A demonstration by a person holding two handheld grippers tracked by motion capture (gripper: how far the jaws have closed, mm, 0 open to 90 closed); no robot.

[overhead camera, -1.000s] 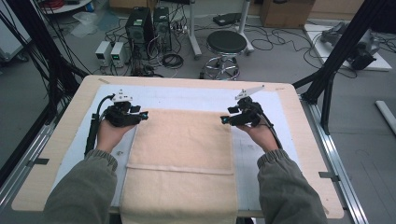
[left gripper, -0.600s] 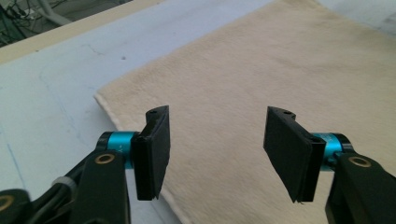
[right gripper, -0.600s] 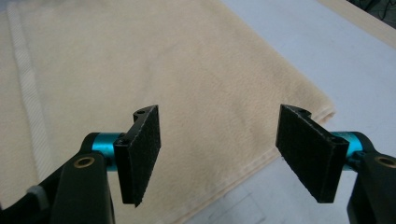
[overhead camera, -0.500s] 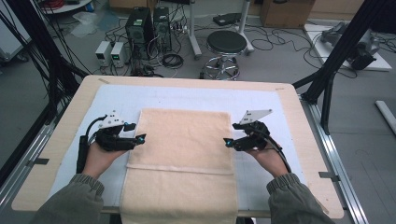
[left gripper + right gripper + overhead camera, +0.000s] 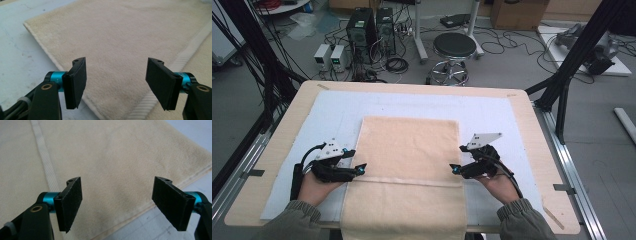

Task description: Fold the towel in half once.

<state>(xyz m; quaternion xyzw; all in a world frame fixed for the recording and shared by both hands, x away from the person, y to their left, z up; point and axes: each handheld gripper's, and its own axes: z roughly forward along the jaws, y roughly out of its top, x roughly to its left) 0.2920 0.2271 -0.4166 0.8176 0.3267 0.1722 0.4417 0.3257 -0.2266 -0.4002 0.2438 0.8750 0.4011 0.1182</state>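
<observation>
Lying flat on the table point(image 5: 532, 120), its near end hanging over the edge, the towel point(image 5: 409, 150) is looking soft, light and limp, likely sagging wherever unsupported. Both grippers, left point(image 5: 360, 168) and right point(image 5: 453, 169), are hovering at its side edges near the woven band point(image 5: 404, 179), jaws wide, holding nothing. Pinching the hems there seems the surest hold.
</observation>
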